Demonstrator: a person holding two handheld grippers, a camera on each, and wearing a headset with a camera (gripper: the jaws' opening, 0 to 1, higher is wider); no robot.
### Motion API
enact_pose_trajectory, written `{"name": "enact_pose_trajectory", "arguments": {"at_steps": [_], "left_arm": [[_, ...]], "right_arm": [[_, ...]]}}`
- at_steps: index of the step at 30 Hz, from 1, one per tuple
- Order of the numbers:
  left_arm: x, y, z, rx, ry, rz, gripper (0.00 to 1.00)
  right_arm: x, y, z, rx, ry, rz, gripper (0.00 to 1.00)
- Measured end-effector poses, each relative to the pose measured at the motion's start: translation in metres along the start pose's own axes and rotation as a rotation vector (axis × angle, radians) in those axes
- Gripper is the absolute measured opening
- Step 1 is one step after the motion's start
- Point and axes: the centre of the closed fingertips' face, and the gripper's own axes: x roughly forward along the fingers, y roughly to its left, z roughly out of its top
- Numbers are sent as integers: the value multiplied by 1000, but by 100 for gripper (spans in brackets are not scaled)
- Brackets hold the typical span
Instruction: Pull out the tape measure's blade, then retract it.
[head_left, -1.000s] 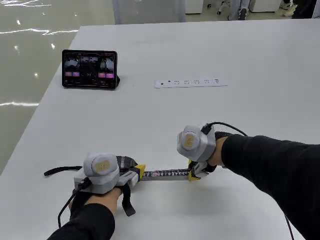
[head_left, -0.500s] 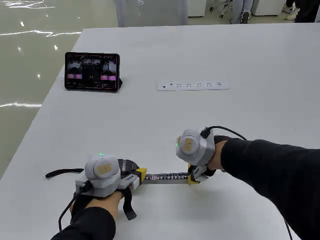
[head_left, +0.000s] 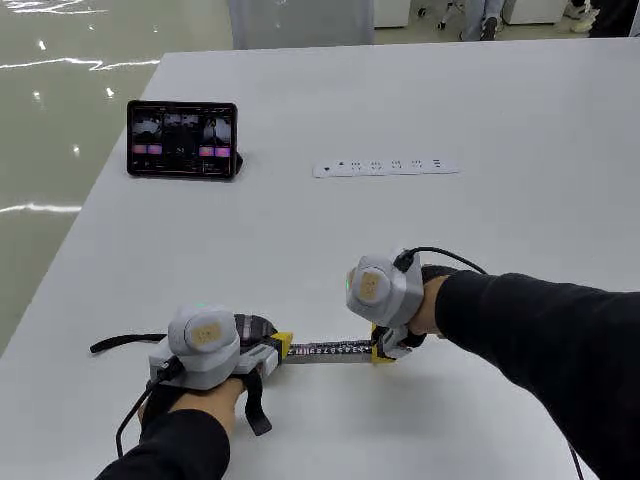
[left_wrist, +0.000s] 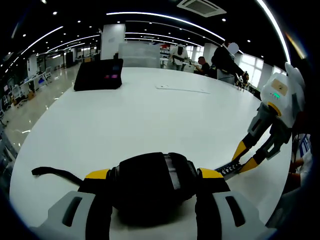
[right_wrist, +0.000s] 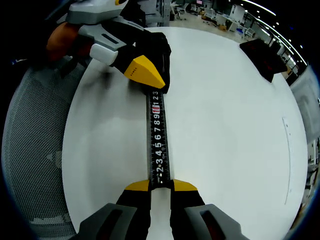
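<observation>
While the short run of numbered blade (right_wrist: 157, 135) between the two grippers looks no longer than it did a second ago, the pull-out appears to have paused or slowed to a crawl at the bottom of the head view. The left gripper (head_left: 268, 348), lower left of that frame, has its yellow-tipped fingers (left_wrist: 97, 174) closed around the black tape measure (left_wrist: 152, 187). This rests on the white table (head_left: 450, 100) with its strap (head_left: 122, 343) trailing off to the left. The right gripper (right_wrist: 161, 186), just right of centre low in the head view, has its fingers (right_wrist: 137, 186) pinched together on the blade's free end. From there the blade runs straight up the right gripper view to the tape measure's mouth. What shift there is between pictures seems mostly the headset's. The tablet (head_left: 181, 138) at upper left and the power strip (head_left: 386, 167) in mid-frame have slid together, while the grippers keep their spacing, the right one perhaps a shade nearer. By that reading only a small length is out, and the retraction is not yet clearly under way. A slack grip at either end could let the spring snap the blade home.
</observation>
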Motion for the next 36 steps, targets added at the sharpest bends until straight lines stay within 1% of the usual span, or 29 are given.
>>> {"name": "enact_pose_trajectory", "arguments": {"at_steps": [5, 9, 13, 20, 26, 36], "left_arm": [[0, 0, 0, 1, -1, 0, 64], [0, 0, 0, 2, -1, 0, 64], [0, 0, 0, 1, 1, 0, 64], [0, 0, 0, 0, -3, 0, 64], [1, 0, 0, 0, -3, -4, 64], [0, 0, 0, 0, -5, -4, 64]], "right_arm": [[0, 1, 2, -1, 4, 0, 10], [1, 0, 3, 24, -1, 0, 10], [1, 1, 4, 13, 1, -2, 10], [2, 0, 6, 26, -4, -4, 10], [2, 0, 8, 42, -24, -8, 10], [4, 0, 13, 38, -20, -6, 10]]}}
